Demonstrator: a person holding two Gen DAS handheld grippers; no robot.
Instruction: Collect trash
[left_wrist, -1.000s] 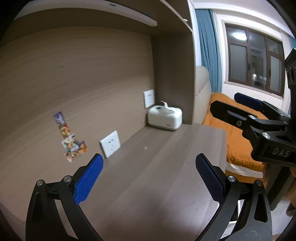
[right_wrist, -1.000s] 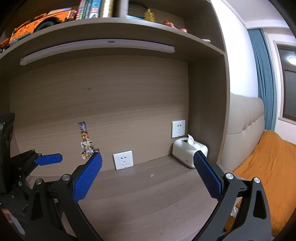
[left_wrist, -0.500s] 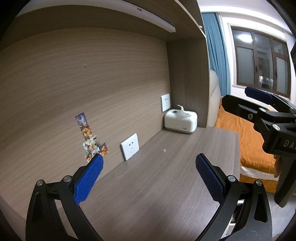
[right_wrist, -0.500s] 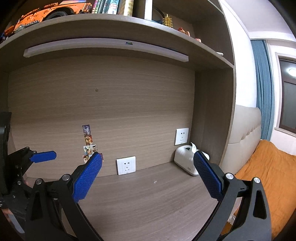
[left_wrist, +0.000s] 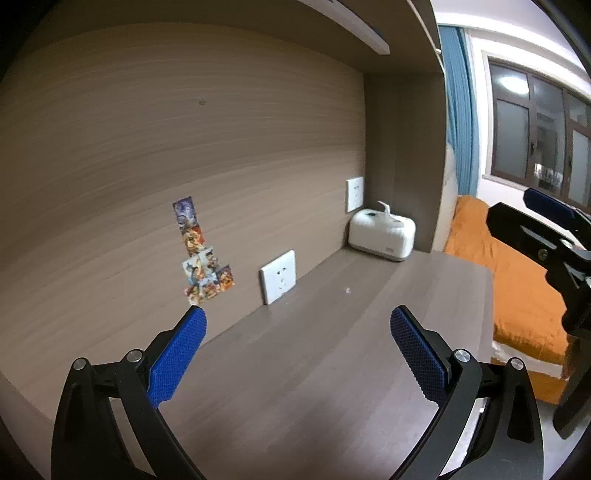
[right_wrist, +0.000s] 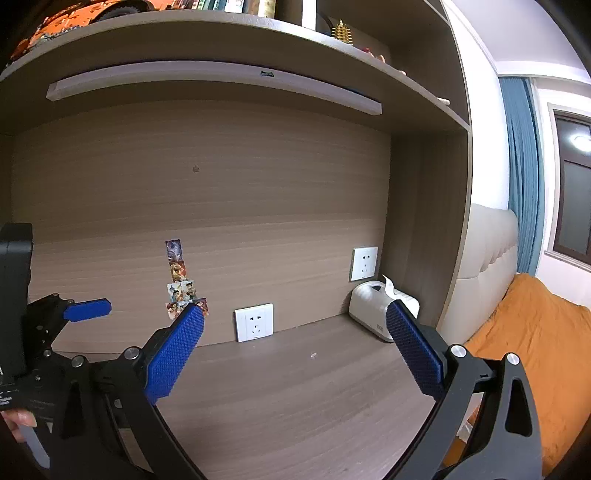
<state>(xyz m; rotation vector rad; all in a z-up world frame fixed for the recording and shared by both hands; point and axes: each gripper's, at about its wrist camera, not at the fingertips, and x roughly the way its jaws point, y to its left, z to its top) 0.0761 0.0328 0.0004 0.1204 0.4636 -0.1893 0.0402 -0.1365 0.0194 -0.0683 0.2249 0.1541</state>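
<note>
A tiny white scrap (left_wrist: 347, 290) lies on the brown wooden desk (left_wrist: 295, 369), ahead of both grippers; it also shows in the right wrist view (right_wrist: 313, 355). My left gripper (left_wrist: 295, 345) is open and empty above the desk's near part. My right gripper (right_wrist: 293, 341) is open and empty too, to the right of the left one; part of it shows at the right edge of the left wrist view (left_wrist: 546, 236). One blue finger of the left gripper shows at the left of the right wrist view (right_wrist: 86, 309).
A white tissue box (right_wrist: 382, 310) stands in the desk's back right corner. Two wall sockets (right_wrist: 254, 322) and a strip of stickers (right_wrist: 179, 280) are on the back panel. A shelf (right_wrist: 221, 40) with books hangs above. An orange bed (right_wrist: 535, 343) lies right of the desk.
Both views have tilted up and swung left, so the back panel and shelf fill more of the frame. Both grippers stay open and empty.
</note>
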